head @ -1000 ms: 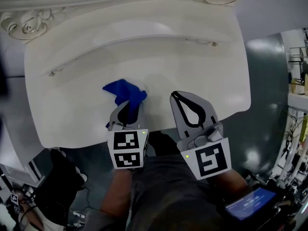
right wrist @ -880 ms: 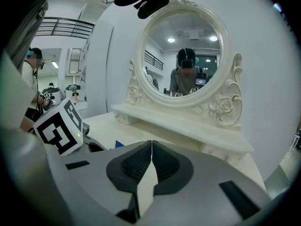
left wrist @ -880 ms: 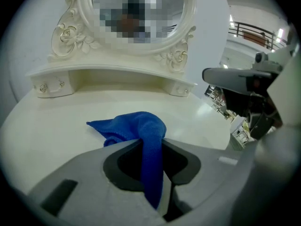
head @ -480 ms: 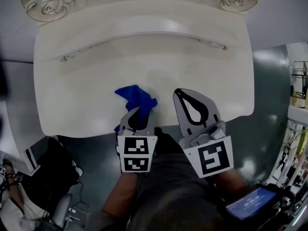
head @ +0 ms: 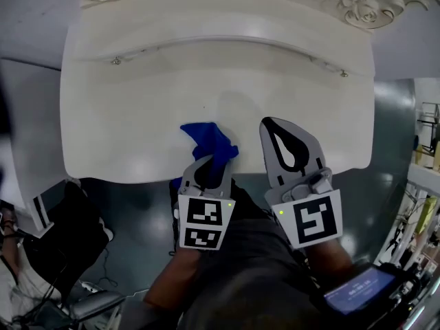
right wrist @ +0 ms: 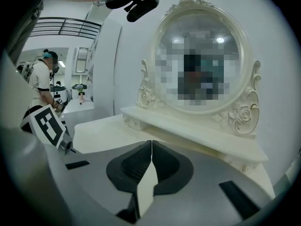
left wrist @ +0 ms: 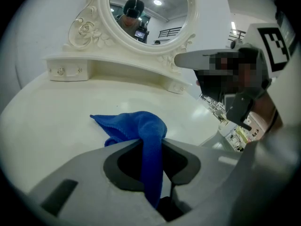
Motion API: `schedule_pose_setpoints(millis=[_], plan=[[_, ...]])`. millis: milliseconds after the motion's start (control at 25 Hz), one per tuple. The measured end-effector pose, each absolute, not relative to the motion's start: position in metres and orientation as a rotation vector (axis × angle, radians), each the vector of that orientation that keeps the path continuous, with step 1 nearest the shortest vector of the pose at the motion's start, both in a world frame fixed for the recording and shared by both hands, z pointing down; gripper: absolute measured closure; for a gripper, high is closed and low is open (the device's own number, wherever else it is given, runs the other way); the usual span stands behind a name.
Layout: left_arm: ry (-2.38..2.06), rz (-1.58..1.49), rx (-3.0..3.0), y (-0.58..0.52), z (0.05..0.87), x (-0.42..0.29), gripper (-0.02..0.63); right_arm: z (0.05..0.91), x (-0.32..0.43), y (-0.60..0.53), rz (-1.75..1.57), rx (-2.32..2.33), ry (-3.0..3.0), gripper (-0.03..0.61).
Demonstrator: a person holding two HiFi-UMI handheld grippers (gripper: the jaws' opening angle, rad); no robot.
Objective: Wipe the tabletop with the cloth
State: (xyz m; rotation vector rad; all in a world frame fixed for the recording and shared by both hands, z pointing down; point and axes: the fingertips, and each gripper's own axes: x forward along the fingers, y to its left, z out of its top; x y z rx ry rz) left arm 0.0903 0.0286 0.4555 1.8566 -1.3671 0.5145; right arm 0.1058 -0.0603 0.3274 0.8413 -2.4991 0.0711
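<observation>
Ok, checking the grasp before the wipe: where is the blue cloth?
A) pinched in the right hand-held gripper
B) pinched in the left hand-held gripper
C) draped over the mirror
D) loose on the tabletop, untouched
B: the jaws of the left hand-held gripper clamp the blue cloth; the right hand-held gripper is shut and empty.

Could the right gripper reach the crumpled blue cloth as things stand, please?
Probably yes: the right gripper hovers just beside the crumpled blue cloth, nothing between them, though the left gripper grips it.
</observation>
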Motion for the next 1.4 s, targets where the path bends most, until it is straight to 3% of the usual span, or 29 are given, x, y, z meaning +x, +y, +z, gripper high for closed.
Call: schedule_pose_setpoints(millis=[320,1400], plan=[[-1.372,0.456,1.835,0.043,0.456,0.069,0.523,0.327,0.085,-0.041,0.048,0.799,-2.5,0.565],[-1.459,0.365,1.687,0.102,0.462,-0.097,0.523,0.341,-0.071,0.013,0.06,0.626,-2.532,0.565]])
